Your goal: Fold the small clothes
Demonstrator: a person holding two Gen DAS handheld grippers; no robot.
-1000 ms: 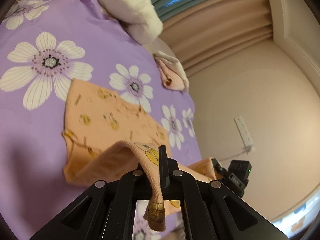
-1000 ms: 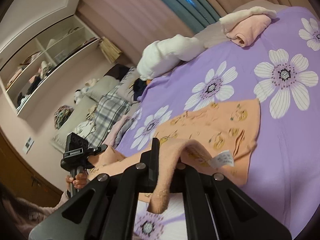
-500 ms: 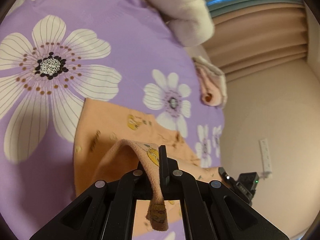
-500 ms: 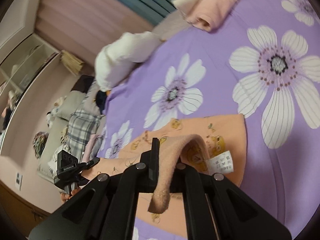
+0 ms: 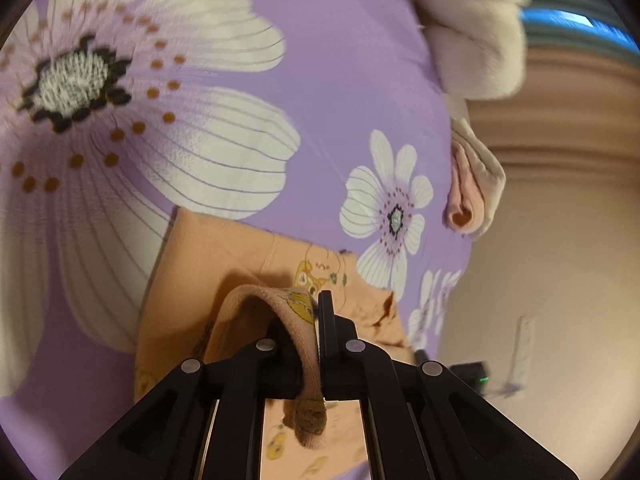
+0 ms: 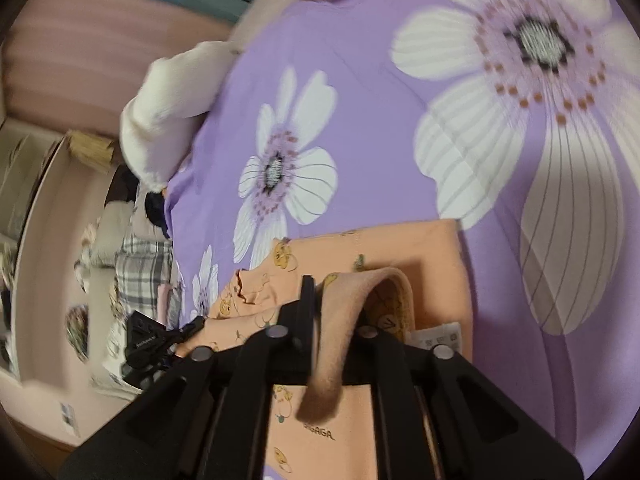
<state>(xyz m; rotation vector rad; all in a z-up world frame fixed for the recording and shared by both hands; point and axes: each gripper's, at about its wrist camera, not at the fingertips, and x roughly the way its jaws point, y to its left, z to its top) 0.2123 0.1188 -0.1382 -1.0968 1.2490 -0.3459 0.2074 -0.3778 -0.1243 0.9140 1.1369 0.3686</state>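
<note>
Left tongs (image 5: 318, 344) clamped tight, jaws together on a hem of the peach garment (image 5: 224, 264), the pinched strip looping up over the left finger and its end dangling below the jaws. Right tongs (image 6: 332, 320): jaws opening now, a gap showing beside the right finger, the other hem draped between them and lying against the left finger, its tail hanging down loose. Whether the pads press on it there, hard to tell.

The garment, seen from the right tongs (image 6: 424, 248), lies just ahead of and beneath both tongs, spread on the purple sheet (image 5: 340, 92), cartoon print up, a white label (image 6: 438, 336) peeking out just right of the right tongs. In the right view the left tongs (image 6: 148, 340) show low to the left, at the garment's far end.

Beyond the garment, big white flowers on the sheet. Further out from the left tongs, up and right, a rolled pink cloth (image 5: 468, 196) at the sheet's edge, and past it a white fluffy bundle (image 5: 476, 28). From the right tongs, that bundle (image 6: 168, 108) sits up left, with plaid fabric (image 6: 140, 276) lower left off the sheet.
</note>
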